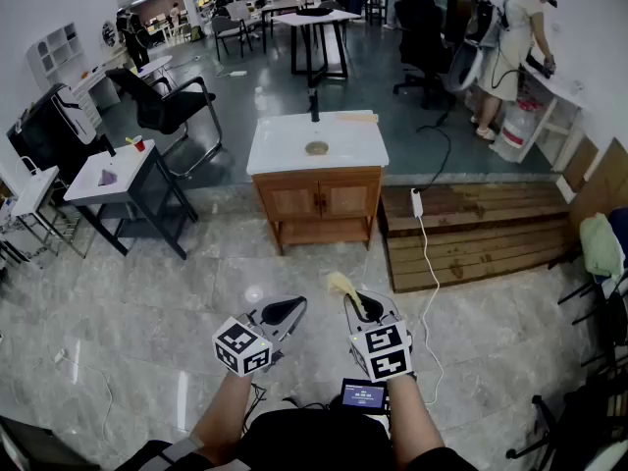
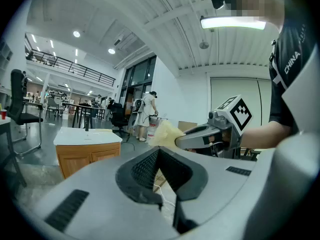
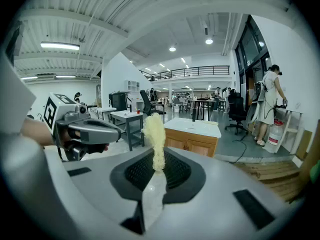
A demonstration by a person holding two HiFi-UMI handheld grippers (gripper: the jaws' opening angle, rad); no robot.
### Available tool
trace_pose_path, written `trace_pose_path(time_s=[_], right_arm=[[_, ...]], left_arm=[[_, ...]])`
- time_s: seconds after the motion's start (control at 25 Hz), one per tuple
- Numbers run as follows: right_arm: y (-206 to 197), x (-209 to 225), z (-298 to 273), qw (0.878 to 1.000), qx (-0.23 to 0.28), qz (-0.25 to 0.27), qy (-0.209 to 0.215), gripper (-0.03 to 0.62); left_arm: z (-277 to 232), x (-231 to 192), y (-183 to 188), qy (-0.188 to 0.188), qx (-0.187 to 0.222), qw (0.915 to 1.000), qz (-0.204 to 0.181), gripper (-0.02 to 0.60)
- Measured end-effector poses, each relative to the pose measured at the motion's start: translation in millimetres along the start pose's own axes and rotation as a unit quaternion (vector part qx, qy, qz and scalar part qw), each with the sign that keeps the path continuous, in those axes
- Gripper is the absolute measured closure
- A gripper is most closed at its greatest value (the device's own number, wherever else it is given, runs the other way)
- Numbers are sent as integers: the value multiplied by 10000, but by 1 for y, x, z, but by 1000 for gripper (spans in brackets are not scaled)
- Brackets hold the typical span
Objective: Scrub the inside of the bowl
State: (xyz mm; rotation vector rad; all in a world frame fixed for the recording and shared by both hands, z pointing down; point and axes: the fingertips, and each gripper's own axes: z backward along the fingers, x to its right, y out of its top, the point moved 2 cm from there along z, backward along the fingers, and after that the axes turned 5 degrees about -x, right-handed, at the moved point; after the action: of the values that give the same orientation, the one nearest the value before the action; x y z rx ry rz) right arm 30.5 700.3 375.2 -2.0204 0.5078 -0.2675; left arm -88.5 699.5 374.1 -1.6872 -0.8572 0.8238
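A small round brownish bowl (image 1: 316,148) sits on the white top of a wooden cabinet (image 1: 316,196) some way ahead of me. Behind it stands a thin black upright piece (image 1: 314,104). Both grippers are held low, far short of the cabinet. My right gripper (image 1: 355,302) is shut on a yellow scrubbing sponge (image 1: 341,285), which sticks up from the jaws (image 3: 155,134). My left gripper (image 1: 294,305) is shut with nothing in it (image 2: 159,156). The sponge (image 2: 162,133) shows just right of the left gripper's tips.
A wooden platform (image 1: 471,234) with a white power strip and cable (image 1: 416,202) lies right of the cabinet. A small grey table (image 1: 123,180) and black chair (image 1: 167,106) stand at left. A person (image 1: 510,47) works at a far-right counter. Marble floor (image 1: 196,292) lies between me and the cabinet.
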Motion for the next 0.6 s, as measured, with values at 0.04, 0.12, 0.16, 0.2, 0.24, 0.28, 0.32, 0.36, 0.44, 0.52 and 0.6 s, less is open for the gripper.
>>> trace_pose_path(time_s=[0.04,0.12,0.16,0.2,0.24,0.28,0.32,0.36,0.44,0.52,0.6], right_arm=[[0,1,0,10000,-9,-6,-21,554],[-1,3,0,10000,-24,-13,-36,554],[-1,4,0,10000,-32,-9,-21,554],[-1,4,0,10000,-40,3,5,554],[-1,4,0,10000,-43,21,29,554],[-1,4,0,10000,-41,38,44,554],[0,5,0,10000,-34,45,58,554],[1,5,0,10000,-23,34,80,554],[2,5,0,9999,4,-35,149,554],[1,5,0,9997,24,-104,206,554],[-1,6,1,9996,34,-123,250,554]], left_arm=[[-1,1,1,-40,28,10000,3,578],[-2,3,4,-114,87,9999,10,578],[-3,3,4,-135,108,9999,10,578],[-3,4,5,-140,114,9998,3,578],[-4,4,5,-137,108,9998,-11,578],[-5,4,4,-132,99,9999,-19,578],[-6,4,4,-127,96,9999,-18,578],[-6,3,4,-121,95,9999,-12,578],[-7,2,4,-108,85,9999,-6,578],[-8,2,4,-101,81,9999,3,578],[-8,3,4,-94,108,9999,30,578]])
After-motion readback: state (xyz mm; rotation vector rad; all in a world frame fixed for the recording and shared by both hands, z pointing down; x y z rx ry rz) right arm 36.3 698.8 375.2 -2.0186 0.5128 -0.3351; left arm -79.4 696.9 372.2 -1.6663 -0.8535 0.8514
